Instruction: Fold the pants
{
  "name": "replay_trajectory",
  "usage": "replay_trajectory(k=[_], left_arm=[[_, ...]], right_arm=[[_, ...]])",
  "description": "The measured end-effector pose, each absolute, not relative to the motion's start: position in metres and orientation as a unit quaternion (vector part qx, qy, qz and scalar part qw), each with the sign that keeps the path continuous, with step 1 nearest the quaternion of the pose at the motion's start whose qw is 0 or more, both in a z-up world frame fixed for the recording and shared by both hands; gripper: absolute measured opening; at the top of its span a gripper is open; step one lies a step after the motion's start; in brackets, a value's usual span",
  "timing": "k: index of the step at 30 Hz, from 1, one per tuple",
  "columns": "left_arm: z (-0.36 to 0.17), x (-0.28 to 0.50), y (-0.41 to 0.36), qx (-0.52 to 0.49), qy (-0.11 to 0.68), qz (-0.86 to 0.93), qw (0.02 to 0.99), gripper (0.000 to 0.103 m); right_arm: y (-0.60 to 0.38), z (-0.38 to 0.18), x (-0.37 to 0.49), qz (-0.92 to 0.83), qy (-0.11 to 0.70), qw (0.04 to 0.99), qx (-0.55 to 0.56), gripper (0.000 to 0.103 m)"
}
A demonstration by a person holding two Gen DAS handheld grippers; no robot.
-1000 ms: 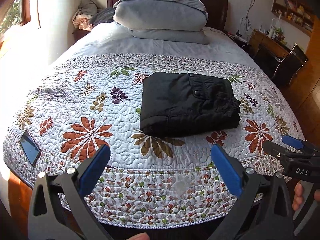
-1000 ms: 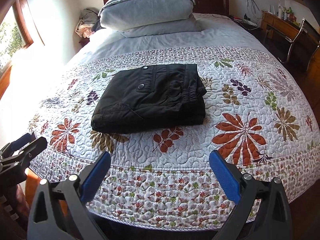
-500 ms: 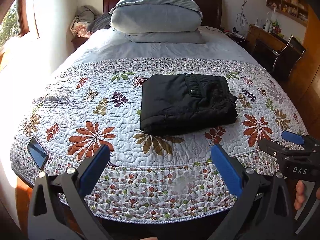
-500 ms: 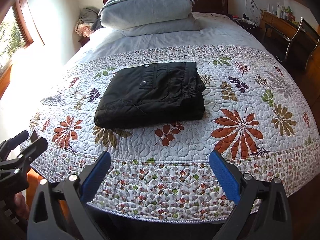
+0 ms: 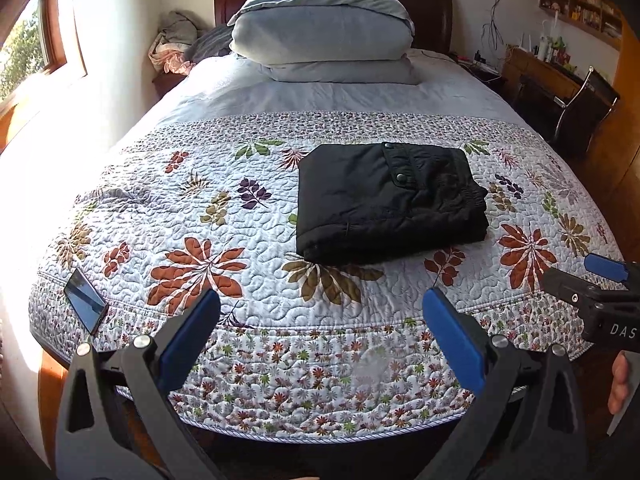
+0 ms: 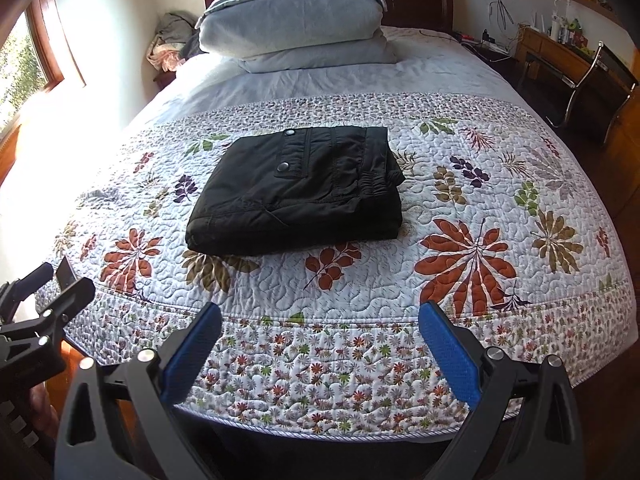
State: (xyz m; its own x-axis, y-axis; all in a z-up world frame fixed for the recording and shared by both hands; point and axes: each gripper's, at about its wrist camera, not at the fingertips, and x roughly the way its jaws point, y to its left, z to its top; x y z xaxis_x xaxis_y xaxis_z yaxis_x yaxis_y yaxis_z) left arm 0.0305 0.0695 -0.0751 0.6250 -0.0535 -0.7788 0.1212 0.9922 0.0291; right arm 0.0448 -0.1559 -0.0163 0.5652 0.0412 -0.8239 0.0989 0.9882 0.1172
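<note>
Black pants [image 5: 386, 200] lie folded into a thick rectangle on a leaf-patterned quilt [image 5: 200, 248] covering a bed [image 6: 440, 76]; the bundle sits ahead of both grippers, past the quilt's flowered border, with a snap-buttoned pocket flap facing up and the gathered waistband along its right edge. The left gripper [image 5: 320, 334] hangs at the foot of the bed with its blue pads spread wide and nothing between them; from it the pants lie ahead and a little to the right, well apart from the fingertips. The right gripper [image 6: 320, 344] is likewise spread wide and holding nothing; from it the pants lie ahead and slightly left, also well apart. Each gripper shows at the edge of the other's view, the two held side by side. A phone [image 5: 86, 300] rests on the quilt's near corner, ahead and far left of the left gripper; two stacked pillows [image 5: 320, 36] sit far ahead against the headboard [image 6: 416, 4]; a chair [image 6: 592, 92] and a cluttered desk [image 6: 560, 52] stand off to the far right.
</note>
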Motion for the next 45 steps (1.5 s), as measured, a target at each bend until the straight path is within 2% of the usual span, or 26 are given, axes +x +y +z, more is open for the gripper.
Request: replay_trajectory(k=[21, 45], left_arm=[[-0.102, 0.046, 0.074, 0.040, 0.459, -0.034, 0.887, 0.100], [-0.101, 0.045, 0.073, 0.040, 0.452, -0.036, 0.891, 0.100]], right_arm=[[-0.159, -0.022, 0.045, -0.022, 0.473, 0.878, 0.067, 0.099], [-0.158, -0.025, 0.046, -0.023, 0.476, 0.877, 0.062, 0.099]])
